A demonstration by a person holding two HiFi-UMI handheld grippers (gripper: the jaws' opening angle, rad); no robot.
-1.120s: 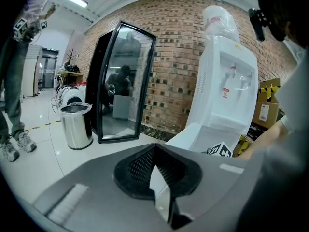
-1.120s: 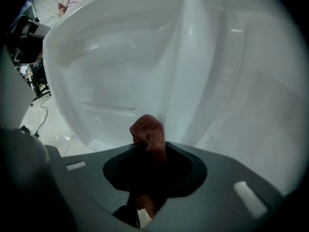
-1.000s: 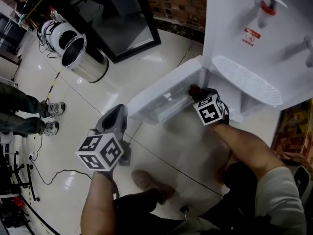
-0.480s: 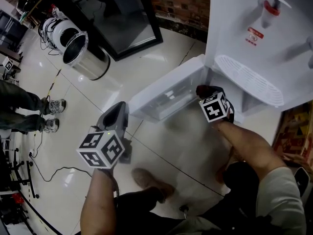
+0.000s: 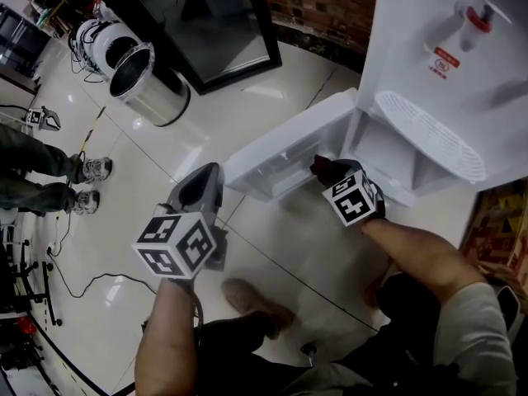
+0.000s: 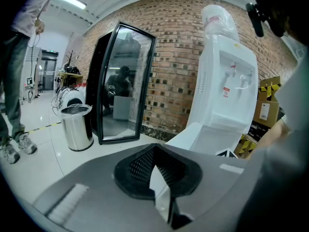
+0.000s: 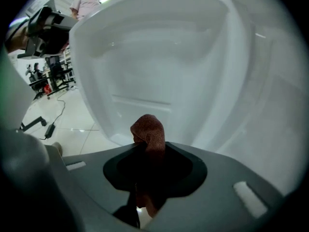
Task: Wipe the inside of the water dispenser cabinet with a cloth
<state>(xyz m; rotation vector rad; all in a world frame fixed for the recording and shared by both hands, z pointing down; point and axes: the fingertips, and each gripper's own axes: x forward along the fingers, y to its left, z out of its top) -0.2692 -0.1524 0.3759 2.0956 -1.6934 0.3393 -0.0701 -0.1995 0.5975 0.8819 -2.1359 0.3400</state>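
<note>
Head view, left to right: a bystander (image 5: 45, 180) is cut off at the frame's edge, only legs and sneakers showing, on a glossy tiled floor (image 5: 148, 172). Beyond stand a steel bin (image 5: 147, 82) and a black-framed glass case (image 5: 219, 23), its top out of frame. The left tongs (image 5: 206, 184) hang over bare floor, well apart from the appliance, their marker cube (image 5: 176, 244) facing the camera. The left gripper view shows these tongs (image 6: 157, 178) clenched with nothing between them.

At centre, the white cabinet door (image 5: 276, 151) of the water dispenser (image 5: 412, 48) hangs open. The right tongs (image 5: 320, 168) point into the corner where the door meets the cabinet opening. The cabinet's interior is almost wholly hidden from above.

The right gripper view shows the right tongs (image 7: 147, 151) clamped on a reddish-brown cloth (image 7: 148, 127), a bunched end poking out in front of a white moulded inner surface. Whether the cloth touches that surface cannot be told. The dispenser's red tap (image 5: 474, 15) sits at upper right, and cardboard boxes (image 5: 499, 221) are clipped by the right edge.
</note>
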